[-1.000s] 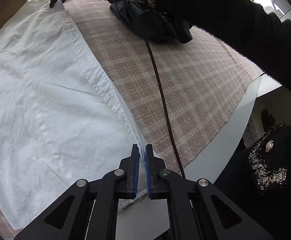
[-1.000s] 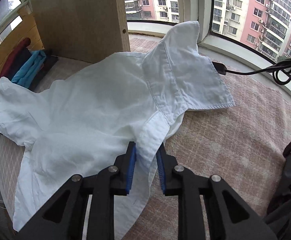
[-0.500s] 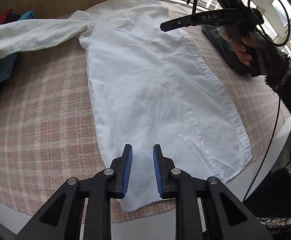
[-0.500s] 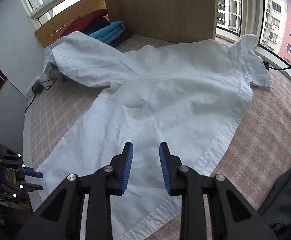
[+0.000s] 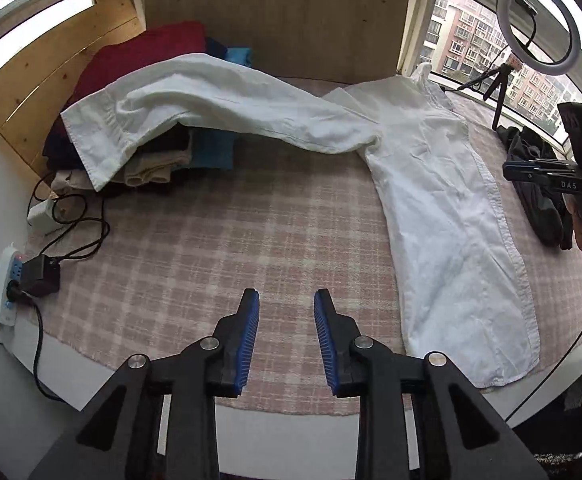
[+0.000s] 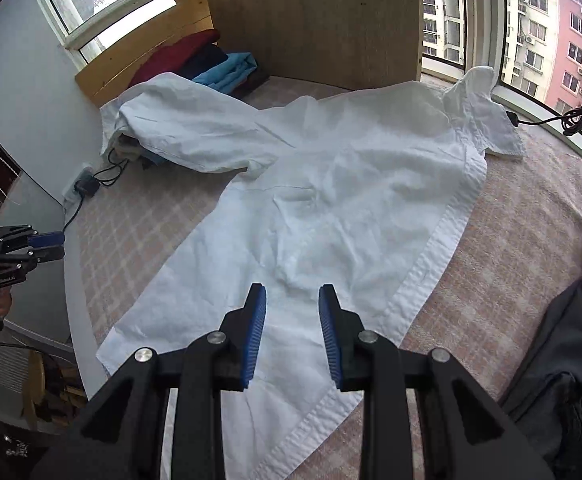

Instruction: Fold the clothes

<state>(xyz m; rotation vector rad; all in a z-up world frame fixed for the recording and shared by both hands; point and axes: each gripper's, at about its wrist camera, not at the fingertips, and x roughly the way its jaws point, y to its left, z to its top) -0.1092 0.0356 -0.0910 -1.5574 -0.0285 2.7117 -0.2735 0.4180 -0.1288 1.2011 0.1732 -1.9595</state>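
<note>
one sleeve [image 5: 211, 100] of the white shirt [image 6: 331, 208] hides folded clothes [image 5: 159, 160].

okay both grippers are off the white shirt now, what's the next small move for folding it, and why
Probably take the left gripper to the cuff end of the sleeve and pinch it. The white shirt lies flat on the plaid cloth, but that sleeve is flung out over the stacked clothes. The left jaws have just been opening and hold nothing, and the right gripper hovers empty over the hem.

Black grippers [image 5: 286, 336] carry ribbed blue pads [image 5: 248, 338], silver screws, perhaps "DAS" lettering.
</note>
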